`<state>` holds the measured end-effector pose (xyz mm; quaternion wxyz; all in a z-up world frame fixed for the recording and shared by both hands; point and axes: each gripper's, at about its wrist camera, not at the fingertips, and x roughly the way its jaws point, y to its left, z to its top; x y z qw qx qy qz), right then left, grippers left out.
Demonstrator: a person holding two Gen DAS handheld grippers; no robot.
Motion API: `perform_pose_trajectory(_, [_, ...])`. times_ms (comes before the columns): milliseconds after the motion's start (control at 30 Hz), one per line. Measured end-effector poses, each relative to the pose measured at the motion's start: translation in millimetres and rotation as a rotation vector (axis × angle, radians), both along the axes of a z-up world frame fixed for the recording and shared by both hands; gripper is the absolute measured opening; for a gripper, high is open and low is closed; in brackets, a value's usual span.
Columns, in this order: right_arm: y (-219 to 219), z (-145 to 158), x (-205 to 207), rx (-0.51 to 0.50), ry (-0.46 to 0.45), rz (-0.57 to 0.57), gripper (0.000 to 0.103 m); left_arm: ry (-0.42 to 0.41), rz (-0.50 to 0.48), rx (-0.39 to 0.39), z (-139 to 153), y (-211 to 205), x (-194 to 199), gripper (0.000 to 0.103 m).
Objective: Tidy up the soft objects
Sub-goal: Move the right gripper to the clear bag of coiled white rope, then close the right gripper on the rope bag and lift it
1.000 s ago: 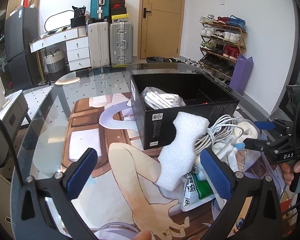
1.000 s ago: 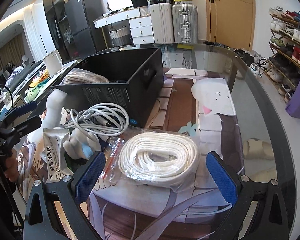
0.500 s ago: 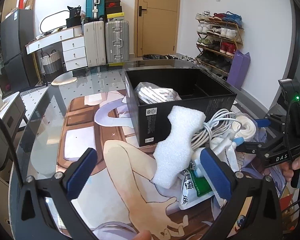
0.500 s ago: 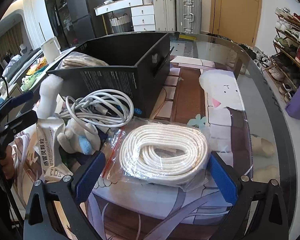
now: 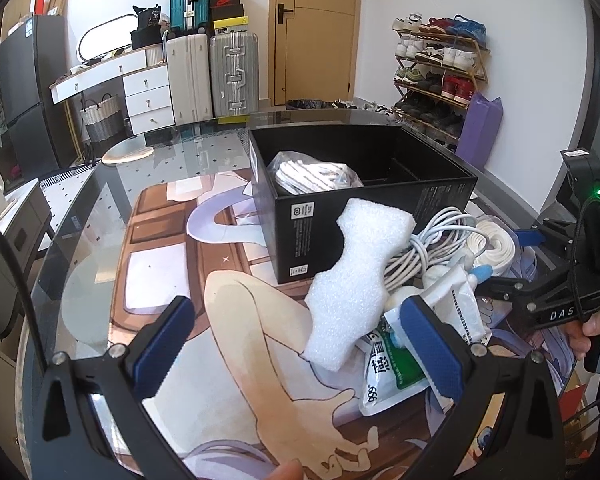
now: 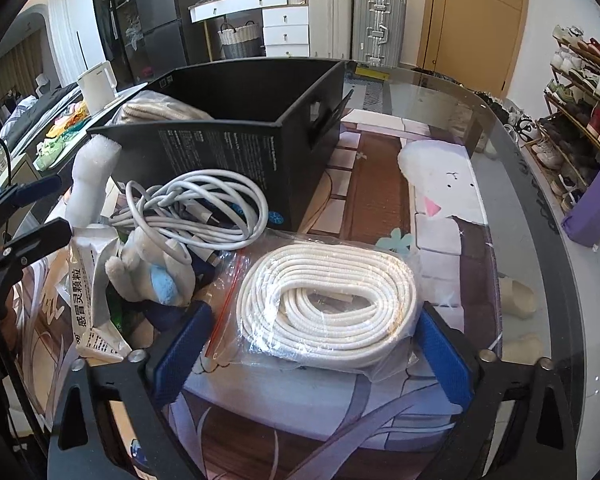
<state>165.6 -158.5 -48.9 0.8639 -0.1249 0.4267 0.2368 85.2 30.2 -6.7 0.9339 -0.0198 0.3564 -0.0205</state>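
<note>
A black box [image 5: 364, 196] stands on the glass table and holds a bagged white rope coil [image 5: 314, 176]. In front of it lie a white foam piece [image 5: 356, 280], a white cable bundle [image 6: 198, 208], a small plush toy [image 6: 152, 268], a medicine packet [image 6: 86, 300] and a second bagged white rope coil [image 6: 328, 300]. My right gripper [image 6: 312, 354] is open, its fingers on either side of that rope coil's near end. My left gripper [image 5: 296, 344] is open, just short of the foam piece. The right gripper also shows in the left wrist view [image 5: 548, 272].
The table carries a printed mat [image 5: 160, 272] under glass. Its rounded edge [image 6: 548, 216] runs along the right in the right wrist view. Suitcases [image 5: 212, 76], a drawer unit and a shoe rack [image 5: 440, 72] stand beyond the table.
My right gripper has moved forward and down, so the bagged rope coil now sits between its fingers. My left gripper has drifted slightly closer to the foam piece.
</note>
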Motion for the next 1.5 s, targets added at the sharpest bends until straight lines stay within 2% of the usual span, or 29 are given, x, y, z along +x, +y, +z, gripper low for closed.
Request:
perform_pose_trajectory(400, [-5, 3, -7, 0.009, -0.023, 0.031, 0.074, 0.013, -0.003, -0.007, -2, 2, 1, 0.103])
perform_pose_trajectory(800, [-18, 7, -12, 0.035, 0.003, 0.049, 0.061, 0.016, -0.002, -0.008, -3, 1, 1, 0.103])
perform_pose_trajectory(1167, [-33, 15, -16, 0.053, -0.011, 0.037, 0.059, 0.023, -0.003, -0.015, -7, -1, 0, 0.103])
perform_pose_trajectory(1500, [-59, 41, -18, 0.128, -0.095, -0.019, 0.059, 0.029, -0.002, -0.024, -9, -1, 0, 0.103])
